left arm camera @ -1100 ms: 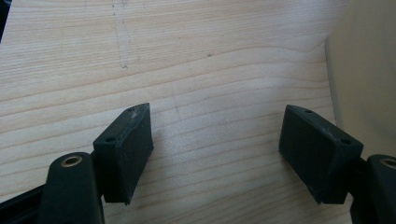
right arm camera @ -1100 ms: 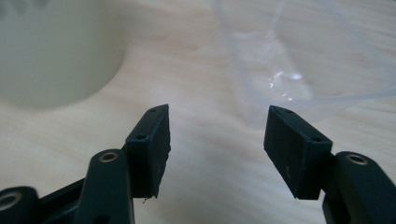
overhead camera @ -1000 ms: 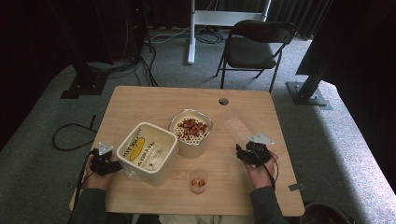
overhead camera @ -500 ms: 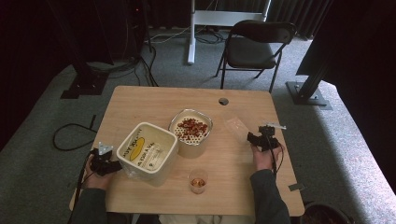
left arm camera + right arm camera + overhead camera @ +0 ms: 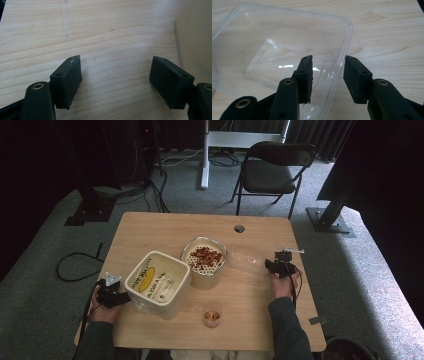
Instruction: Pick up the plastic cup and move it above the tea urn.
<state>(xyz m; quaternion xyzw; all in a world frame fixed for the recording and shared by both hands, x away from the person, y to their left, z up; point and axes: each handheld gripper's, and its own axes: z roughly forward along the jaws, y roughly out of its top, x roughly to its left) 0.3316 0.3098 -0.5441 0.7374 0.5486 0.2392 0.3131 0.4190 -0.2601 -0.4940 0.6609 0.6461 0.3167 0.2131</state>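
Observation:
A clear plastic tray (image 5: pixel 245 260) lies on the wooden table (image 5: pixel 150 227), right of a round bowl (image 5: pixel 203 260) of red and pale pieces. My right gripper (image 5: pixel 280 266) is at the tray's right end. In the right gripper view it (image 5: pixel 328 60) stands open astride the clear tray's (image 5: pixel 274 37) rim, one jaw inside and one outside. My left gripper (image 5: pixel 112 295) rests at the table's left front, beside a cream tub (image 5: pixel 157 282) with a yellow label. In the left gripper view it (image 5: pixel 116 60) is wide open over bare wood, with the tub's wall (image 5: pixel 197 37) at the right.
A small glass cup (image 5: pixel 212 314) with something amber-red in it stands near the front edge. The table has a cable hole (image 5: pixel 239 228) at the back. A folding chair (image 5: pixel 272 170) stands behind the table, and cables (image 5: pixel 75 265) lie on the floor to the left.
My right gripper has moved away from the person and slightly right, up to the clear tray's end. The left gripper has stayed put.

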